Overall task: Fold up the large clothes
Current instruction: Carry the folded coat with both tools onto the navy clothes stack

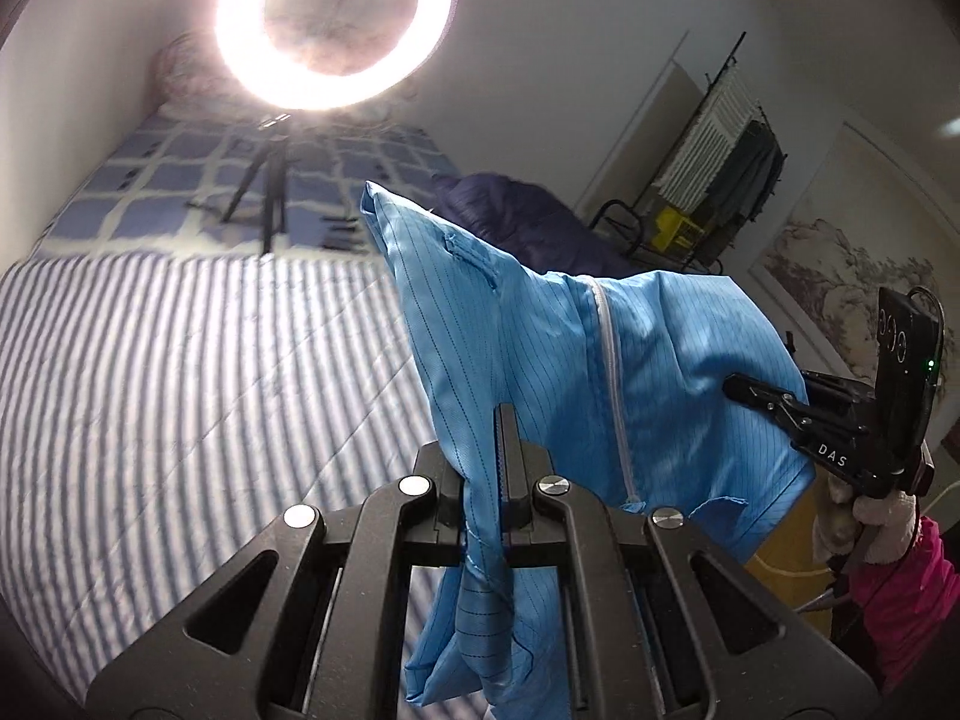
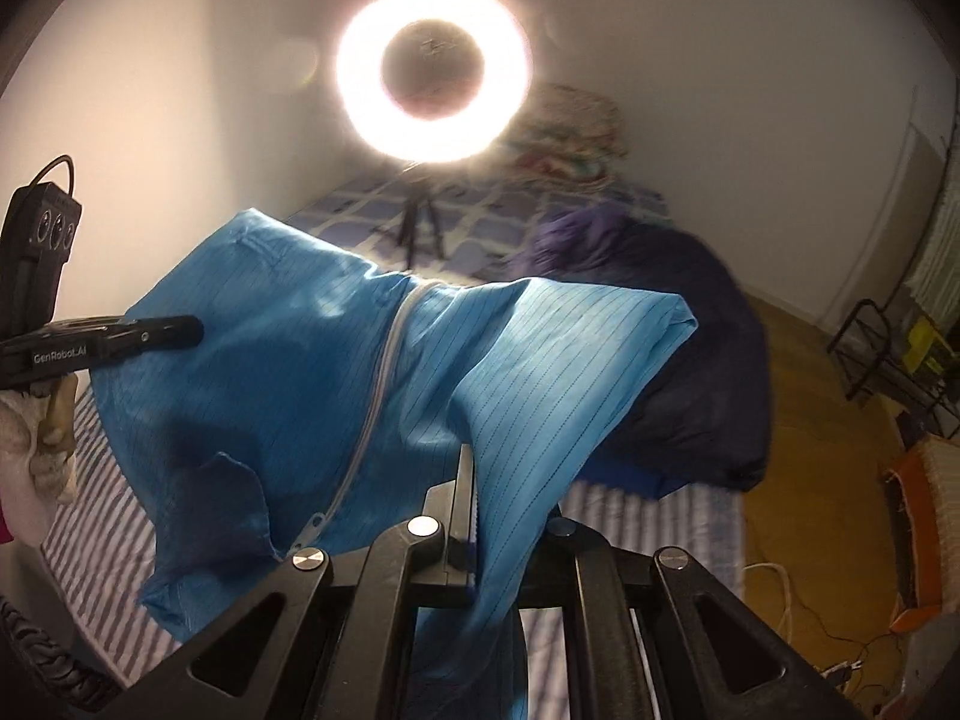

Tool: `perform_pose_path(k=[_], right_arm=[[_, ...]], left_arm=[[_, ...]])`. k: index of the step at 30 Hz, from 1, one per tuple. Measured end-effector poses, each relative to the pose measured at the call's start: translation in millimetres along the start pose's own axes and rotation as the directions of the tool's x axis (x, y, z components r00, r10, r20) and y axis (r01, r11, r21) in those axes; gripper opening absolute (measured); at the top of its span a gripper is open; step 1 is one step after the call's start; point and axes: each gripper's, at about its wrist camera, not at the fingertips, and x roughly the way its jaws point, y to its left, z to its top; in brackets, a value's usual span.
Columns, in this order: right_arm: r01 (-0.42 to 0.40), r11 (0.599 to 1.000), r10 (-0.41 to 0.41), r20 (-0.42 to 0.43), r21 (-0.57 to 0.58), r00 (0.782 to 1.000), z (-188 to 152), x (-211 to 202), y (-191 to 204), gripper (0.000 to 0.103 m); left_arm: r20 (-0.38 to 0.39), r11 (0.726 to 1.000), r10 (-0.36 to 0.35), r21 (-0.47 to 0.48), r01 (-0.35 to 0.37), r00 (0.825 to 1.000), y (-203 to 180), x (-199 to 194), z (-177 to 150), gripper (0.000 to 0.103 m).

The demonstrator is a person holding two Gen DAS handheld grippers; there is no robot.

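Note:
A light blue pinstriped garment (image 1: 540, 354) with a white zipper hangs in the air between my two grippers, above a striped bed (image 1: 180, 384). My left gripper (image 1: 501, 420) is shut on one edge of it, with cloth bunched between its fingers and hanging below. My right gripper (image 2: 471, 462) is shut on another edge of the same garment (image 2: 336, 372). Each gripper shows in the other's view: the right one (image 1: 735, 387) at the garment's right side, the left one (image 2: 192, 329) at its left side.
A lit ring light (image 1: 333, 18) on a tripod stands on a blue checked blanket (image 1: 180, 174) at the bed's far end. A dark navy jacket (image 2: 690, 372) lies on the bed's right side. A clothes rack (image 1: 720, 168) stands by the wall.

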Motion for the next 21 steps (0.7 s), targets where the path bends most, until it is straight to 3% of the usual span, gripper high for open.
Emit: perform_pose_path(k=[8,21], right_arm=[[0.128,0.992,-0.129,0.051,0.021,0.990,57.0,28.6,-73.7,0.003],[0.218,0.973,-0.223,0.074,0.070,0.972,143.0,115.3,-190.2,0.003]], left_arm=[[0.082,0.998,-0.057,0.026,0.055,0.995,-23.2,75.3,70.8,0.004],[0.130,0.998,-0.058,0.015,0.056,0.990,-32.6,198.0,166.2,0.004]])
